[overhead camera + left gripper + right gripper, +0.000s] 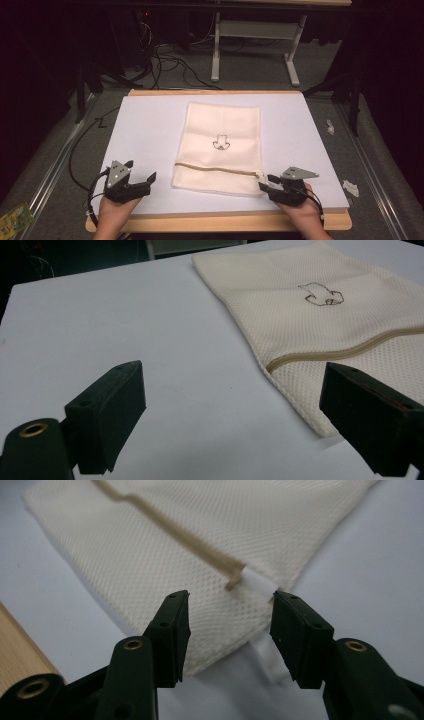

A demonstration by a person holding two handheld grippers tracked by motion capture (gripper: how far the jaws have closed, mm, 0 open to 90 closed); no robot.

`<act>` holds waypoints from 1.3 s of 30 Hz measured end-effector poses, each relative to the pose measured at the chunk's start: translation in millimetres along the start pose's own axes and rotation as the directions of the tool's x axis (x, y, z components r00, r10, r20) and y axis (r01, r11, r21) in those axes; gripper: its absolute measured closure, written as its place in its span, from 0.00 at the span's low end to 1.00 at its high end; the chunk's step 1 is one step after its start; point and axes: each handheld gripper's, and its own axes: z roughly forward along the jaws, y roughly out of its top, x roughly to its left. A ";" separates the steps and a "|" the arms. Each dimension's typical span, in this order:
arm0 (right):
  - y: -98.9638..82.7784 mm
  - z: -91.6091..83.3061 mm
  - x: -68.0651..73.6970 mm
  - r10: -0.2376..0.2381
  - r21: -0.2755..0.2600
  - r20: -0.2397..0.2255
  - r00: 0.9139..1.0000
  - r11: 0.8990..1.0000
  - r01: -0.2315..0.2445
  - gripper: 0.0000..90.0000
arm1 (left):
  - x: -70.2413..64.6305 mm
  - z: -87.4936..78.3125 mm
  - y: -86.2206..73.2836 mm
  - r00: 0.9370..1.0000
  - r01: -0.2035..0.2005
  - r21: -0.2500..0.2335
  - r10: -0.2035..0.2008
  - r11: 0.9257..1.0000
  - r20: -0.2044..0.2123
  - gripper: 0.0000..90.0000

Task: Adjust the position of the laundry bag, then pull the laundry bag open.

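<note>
A cream mesh bag (222, 145) lies flat on the white board (150, 130), with a small dark emblem (220, 143) at its middle and a tan zipper (215, 169) across its near part. My right gripper (263, 186) is open at the bag's near right corner; in the right gripper view its jaws straddle that corner (227, 630), just short of the zipper's end (232, 582) and a white tab (259, 583). My left gripper (142, 175) stands open on the board left of the bag (320, 325), with bare board between its jaws.
The white board rests on a wooden tabletop (225, 220). Cables (170, 62) and a white table frame (255, 30) lie beyond the far edge. Crumpled scraps (350, 187) sit on the grey surface at right, and a green packet (15, 217) at lower left.
</note>
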 end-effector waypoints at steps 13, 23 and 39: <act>-1.1 8.7 5.7 -0.112 0.078 0.060 0.992 0.991 0.108 1.00 | 1.3 2.9 -0.6 1.000 -0.005 0.009 0.005 1.000 0.005 0.13; -4.5 -6.3 -16.4 -0.059 0.029 0.075 0.995 0.998 0.057 0.88 | 1.2 2.4 0.7 1.000 -0.004 0.004 0.004 1.000 0.007 0.13; 2.6 -11.3 -44.5 0.065 -0.057 0.119 0.991 0.997 -0.058 0.74 | -3.3 10.5 4.2 1.000 -0.002 0.004 0.002 1.000 0.026 0.14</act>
